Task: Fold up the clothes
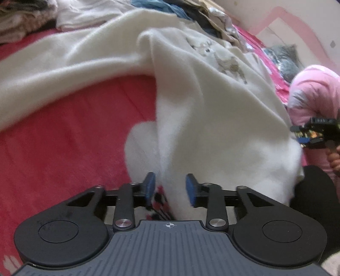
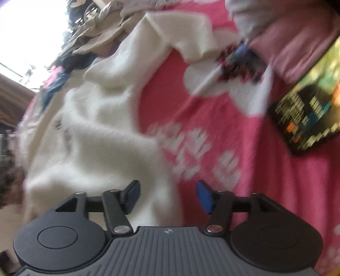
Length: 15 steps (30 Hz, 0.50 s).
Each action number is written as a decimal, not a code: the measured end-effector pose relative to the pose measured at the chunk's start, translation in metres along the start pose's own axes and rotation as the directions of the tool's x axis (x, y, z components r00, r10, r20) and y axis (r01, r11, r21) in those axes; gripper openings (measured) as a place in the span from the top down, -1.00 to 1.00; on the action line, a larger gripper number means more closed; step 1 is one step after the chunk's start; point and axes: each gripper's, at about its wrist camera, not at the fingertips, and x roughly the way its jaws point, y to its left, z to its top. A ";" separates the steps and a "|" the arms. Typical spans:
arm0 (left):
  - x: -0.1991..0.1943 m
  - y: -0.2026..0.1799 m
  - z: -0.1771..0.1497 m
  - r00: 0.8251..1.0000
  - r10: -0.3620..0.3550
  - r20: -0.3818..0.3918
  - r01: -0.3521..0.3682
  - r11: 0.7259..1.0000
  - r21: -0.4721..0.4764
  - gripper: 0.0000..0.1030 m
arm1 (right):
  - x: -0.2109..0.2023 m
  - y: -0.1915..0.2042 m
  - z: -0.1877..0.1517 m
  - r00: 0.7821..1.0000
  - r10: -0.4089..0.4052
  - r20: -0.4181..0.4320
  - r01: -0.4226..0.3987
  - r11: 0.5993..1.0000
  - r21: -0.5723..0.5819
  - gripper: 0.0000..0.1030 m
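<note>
A white fleece sweater (image 1: 212, 95) with a faint grey print lies spread on a red-pink bed sheet (image 1: 63, 138). One sleeve runs down into my left gripper (image 1: 170, 187); its red-and-black patterned cuff (image 1: 159, 203) sits between the blue pads, which are shut on it. The right wrist view is blurred and shows that cuff (image 2: 235, 63) lifted at the far side. My right gripper (image 2: 167, 196) is open just above the sweater's body (image 2: 85, 138), with nothing held. A hand holds the right gripper (image 1: 310, 135) at the left view's right edge.
Piled clothes (image 1: 191, 12) lie along the far side of the bed. A dark box with colourful print (image 2: 308, 110) rests on the sheet at right. The person's pink sleeve (image 1: 314, 91) and dark trousers (image 1: 314, 195) are close by. White lettering (image 2: 191, 148) marks the sheet.
</note>
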 end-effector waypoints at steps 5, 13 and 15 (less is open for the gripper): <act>0.023 -0.019 0.003 0.998 0.045 -0.045 -0.043 0.997 0.056 0.32 | 0.033 0.006 -0.006 0.978 0.076 -0.194 -0.082 0.996 -0.024 -0.32; -0.006 -0.049 0.018 0.993 -0.051 0.106 0.028 0.977 0.209 0.80 | 0.009 0.045 -0.005 0.980 0.178 -0.092 -0.191 0.970 -0.152 0.73; -0.026 -0.042 0.043 0.975 -0.123 0.184 0.093 0.982 0.166 0.80 | -0.008 0.062 0.010 0.973 0.226 -0.046 -0.231 0.956 -0.179 0.73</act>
